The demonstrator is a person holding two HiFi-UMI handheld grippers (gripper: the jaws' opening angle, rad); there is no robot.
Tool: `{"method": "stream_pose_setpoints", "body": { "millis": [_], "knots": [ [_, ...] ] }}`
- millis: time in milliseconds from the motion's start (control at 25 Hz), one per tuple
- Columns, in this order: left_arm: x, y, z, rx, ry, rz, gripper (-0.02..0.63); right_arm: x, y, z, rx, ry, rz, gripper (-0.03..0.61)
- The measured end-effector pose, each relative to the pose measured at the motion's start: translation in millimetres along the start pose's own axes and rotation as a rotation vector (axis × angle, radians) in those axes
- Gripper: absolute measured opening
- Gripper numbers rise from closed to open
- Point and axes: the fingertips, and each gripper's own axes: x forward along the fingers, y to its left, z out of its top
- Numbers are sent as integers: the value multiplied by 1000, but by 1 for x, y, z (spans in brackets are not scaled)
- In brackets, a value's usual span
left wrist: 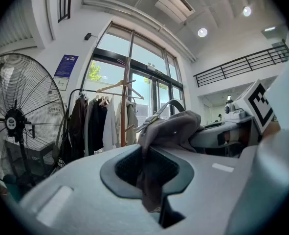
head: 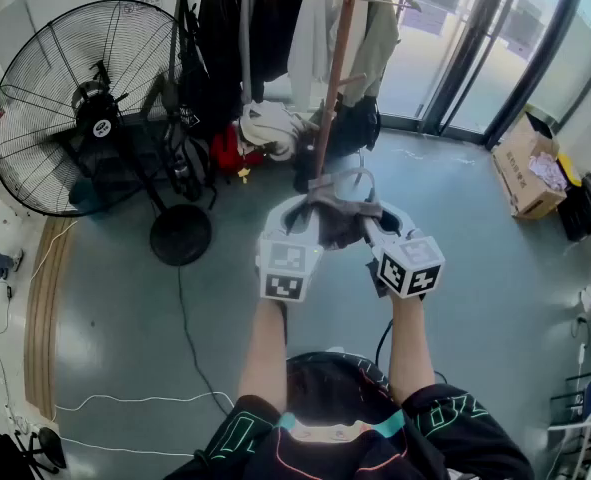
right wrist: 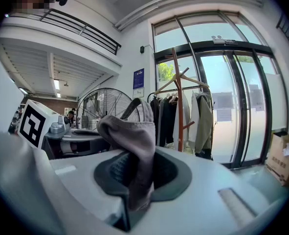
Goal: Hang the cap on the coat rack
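A grey-brown cap (head: 340, 213) with a strap loop at its back hangs stretched between my two grippers, held up in front of the wooden coat rack (head: 333, 78). My left gripper (head: 297, 218) is shut on the cap's left side, and in the left gripper view the fabric (left wrist: 171, 131) is pinched in the left gripper (left wrist: 151, 182). My right gripper (head: 387, 226) is shut on the right side, with cloth (right wrist: 134, 133) running down into the right gripper (right wrist: 133, 185). The rack pole (right wrist: 178, 97) stands ahead of the cap, apart from it.
Coats and hangers (head: 275, 18) crowd the rack and a clothes rail (left wrist: 98, 121). A large standing fan (head: 80, 108) with a round base (head: 180, 233) is at the left. A cardboard box (head: 530, 168) sits right by glass doors (head: 475, 58). Cables (head: 185, 318) cross the floor.
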Motion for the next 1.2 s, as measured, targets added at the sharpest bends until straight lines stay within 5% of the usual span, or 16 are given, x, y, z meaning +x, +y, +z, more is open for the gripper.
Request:
{"method": "stream_pose_setpoints", "body": {
  "millis": [560, 1200],
  "knots": [
    [-5, -15, 1, 11, 15, -20, 46, -13, -3, -4, 44, -28, -59, 83],
    [9, -12, -19, -21, 54, -21, 46, 0, -12, -22, 54, 12, -29, 86]
  ]
}}
